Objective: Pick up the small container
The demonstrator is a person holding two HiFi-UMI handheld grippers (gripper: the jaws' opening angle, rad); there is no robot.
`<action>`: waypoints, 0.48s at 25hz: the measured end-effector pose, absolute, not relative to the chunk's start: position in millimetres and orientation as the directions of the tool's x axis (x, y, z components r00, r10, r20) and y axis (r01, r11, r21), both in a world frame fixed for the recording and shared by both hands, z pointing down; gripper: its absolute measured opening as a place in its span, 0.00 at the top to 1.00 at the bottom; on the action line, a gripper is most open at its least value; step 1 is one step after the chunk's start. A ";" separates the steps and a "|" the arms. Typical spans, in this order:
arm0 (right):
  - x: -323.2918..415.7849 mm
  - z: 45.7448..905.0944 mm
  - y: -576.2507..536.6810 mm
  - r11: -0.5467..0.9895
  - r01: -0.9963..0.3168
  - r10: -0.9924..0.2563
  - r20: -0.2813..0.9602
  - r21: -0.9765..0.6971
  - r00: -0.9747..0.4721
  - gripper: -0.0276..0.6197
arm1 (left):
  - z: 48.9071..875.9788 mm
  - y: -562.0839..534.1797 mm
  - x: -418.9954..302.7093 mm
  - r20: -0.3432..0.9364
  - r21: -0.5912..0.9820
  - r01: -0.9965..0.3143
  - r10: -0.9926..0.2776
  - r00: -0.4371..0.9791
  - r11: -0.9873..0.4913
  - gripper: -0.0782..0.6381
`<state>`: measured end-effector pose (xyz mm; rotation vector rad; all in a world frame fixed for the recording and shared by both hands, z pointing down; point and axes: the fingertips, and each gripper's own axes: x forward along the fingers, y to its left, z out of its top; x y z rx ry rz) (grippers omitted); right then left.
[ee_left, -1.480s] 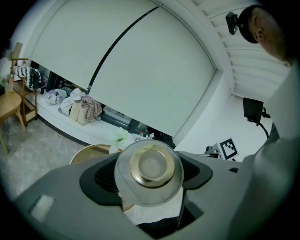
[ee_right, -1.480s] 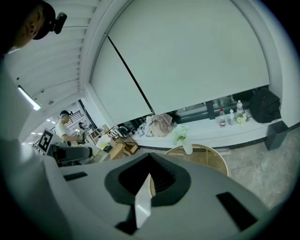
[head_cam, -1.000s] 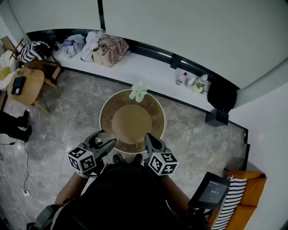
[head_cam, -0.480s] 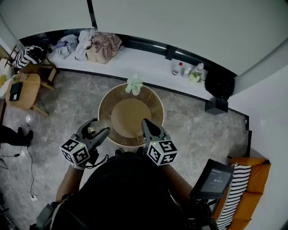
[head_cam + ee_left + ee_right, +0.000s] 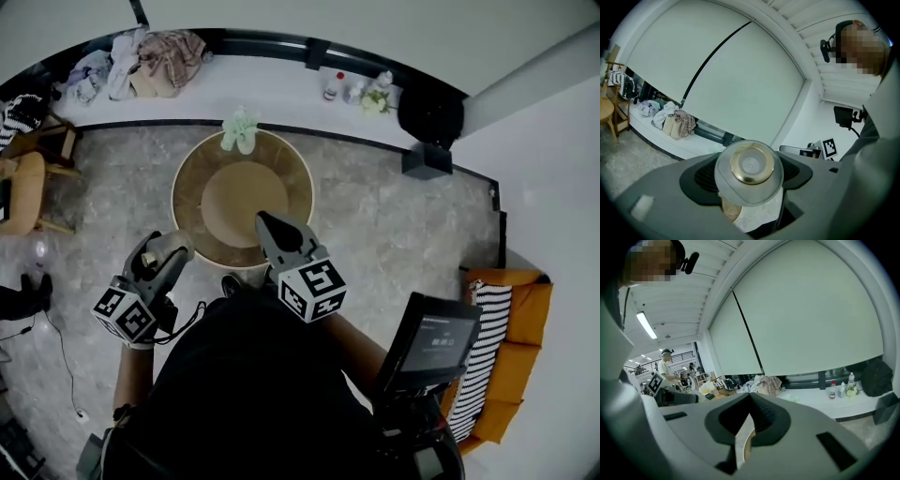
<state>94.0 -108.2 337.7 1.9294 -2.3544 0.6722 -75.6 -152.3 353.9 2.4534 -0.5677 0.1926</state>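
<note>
Left claw (image 5: 165, 253) is clamped tight on the container (image 5: 749, 169), a little jar with a gold cap facing the camera. It sits lower left in the head view, up in the air just off the left edge of the round counter (image 5: 186, 180). Right claw (image 5: 751, 399) is closed with nothing in it, tips poking over the counter's near rim.

Before us stands the round counter (image 5: 186, 202), with a small plant (image 5: 240, 129) at its far edge. Behind it runs a ledge (image 5: 272, 94), with clothes (image 5: 150, 61) at its left and bottles (image 5: 354, 87) toward its right. The small container (image 5: 750, 171) sits between the jaws of the left gripper (image 5: 167, 251), left of the counter. The right gripper (image 5: 267, 222) lies over the counter's near edge.
</note>
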 end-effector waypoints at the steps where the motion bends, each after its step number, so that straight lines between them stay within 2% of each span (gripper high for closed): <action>1: 92.1 339.3 -108.8 0.147 -0.937 -0.928 0.284 -0.317 -0.241 0.95 | 357.4 -151.6 -75.3 0.272 0.526 -0.442 -0.349 0.897 -0.727 0.42; 12: 93.5 345.0 -109.5 0.156 -0.928 -0.926 0.276 -0.339 -0.257 0.95 | 377.1 -145.4 -61.4 0.301 0.553 -0.437 -0.319 0.898 -0.709 0.42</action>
